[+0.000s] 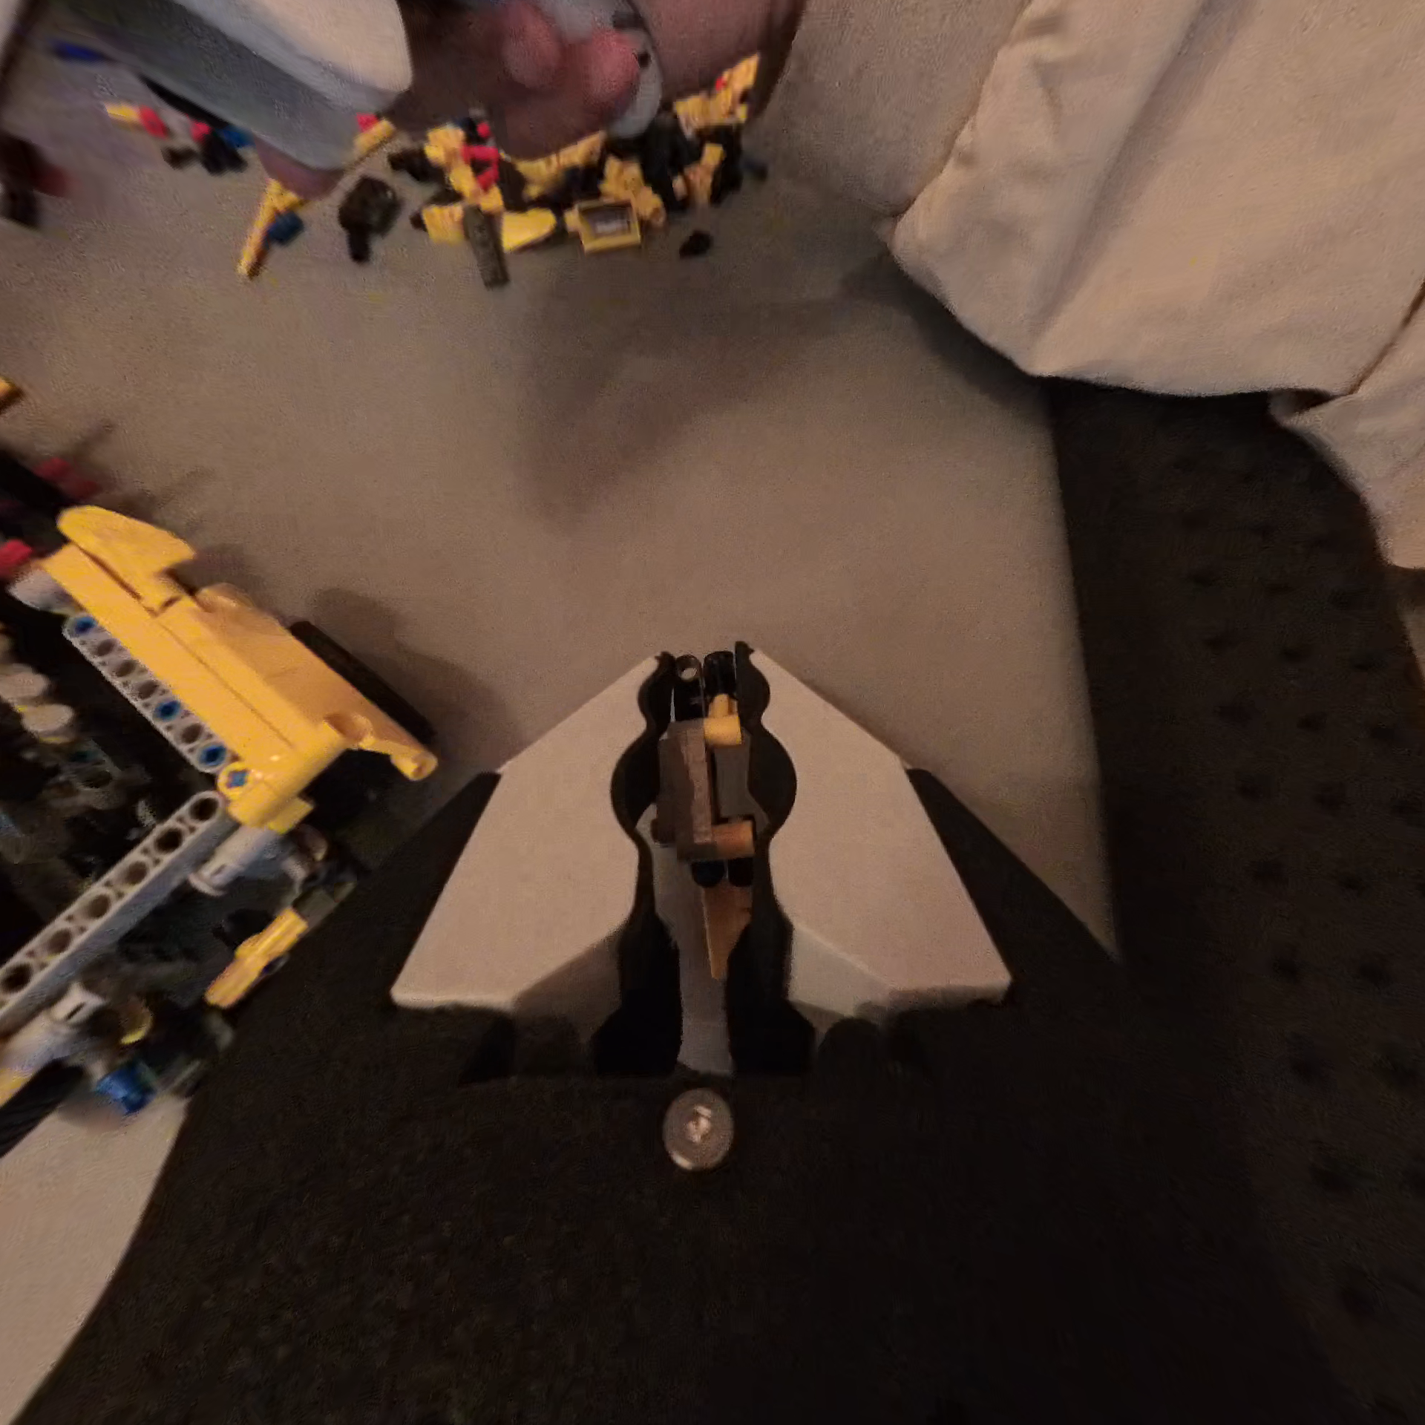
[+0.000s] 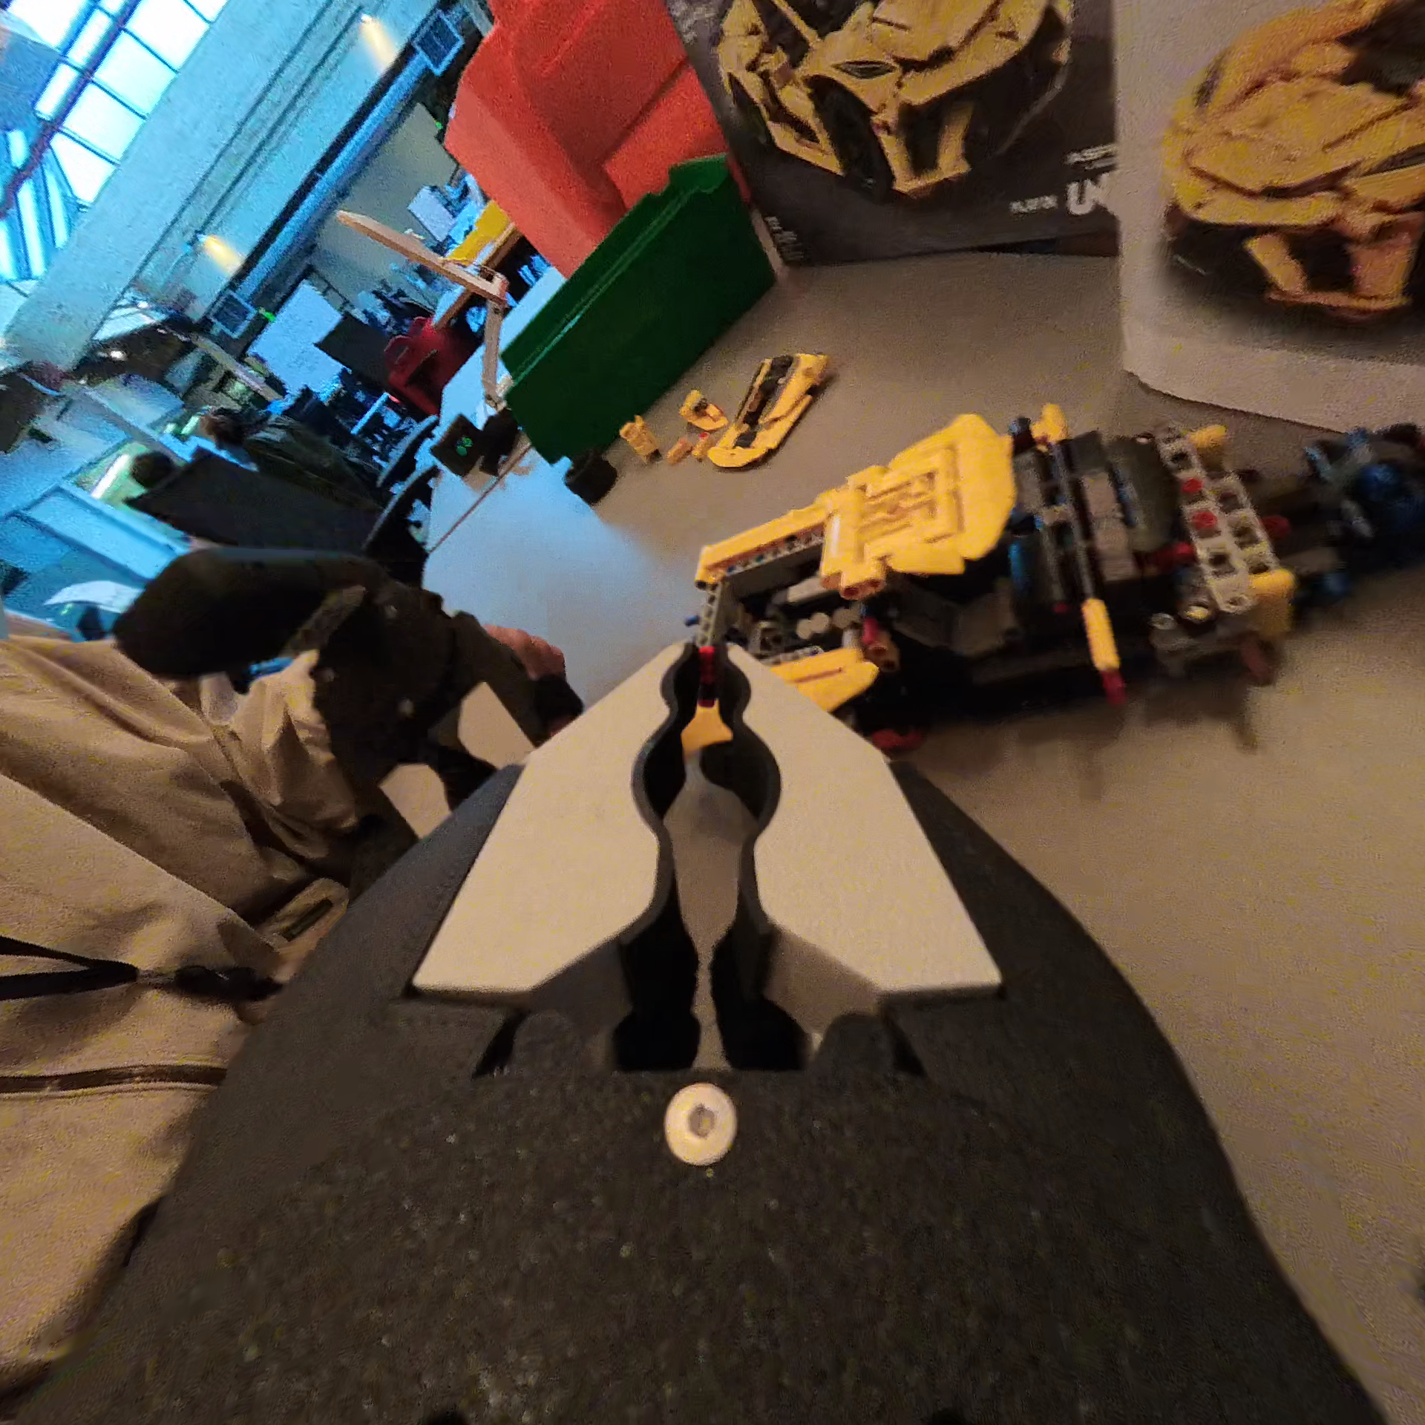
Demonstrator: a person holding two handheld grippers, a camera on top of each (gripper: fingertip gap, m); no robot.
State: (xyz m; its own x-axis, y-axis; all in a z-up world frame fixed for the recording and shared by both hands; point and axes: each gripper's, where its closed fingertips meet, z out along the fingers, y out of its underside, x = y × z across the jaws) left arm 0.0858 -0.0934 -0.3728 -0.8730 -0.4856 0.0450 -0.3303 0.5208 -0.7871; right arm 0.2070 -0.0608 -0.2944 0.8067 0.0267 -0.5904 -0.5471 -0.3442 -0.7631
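Gripping a small grey, black and yellow brick sub-assembly (image 1: 705,786), the left gripper (image 1: 705,671) has its jaws clenched on it above the pale grey tabletop (image 1: 694,463). The right gripper (image 2: 705,671) pinches a thin red pin with a yellow plastic piece (image 2: 705,713) at its tips. The half-built yellow and black brick car (image 2: 1041,555) lies at two o'clock of it. These parts look light, stiff and easily pulled apart, so holding by the solid beams seems safest
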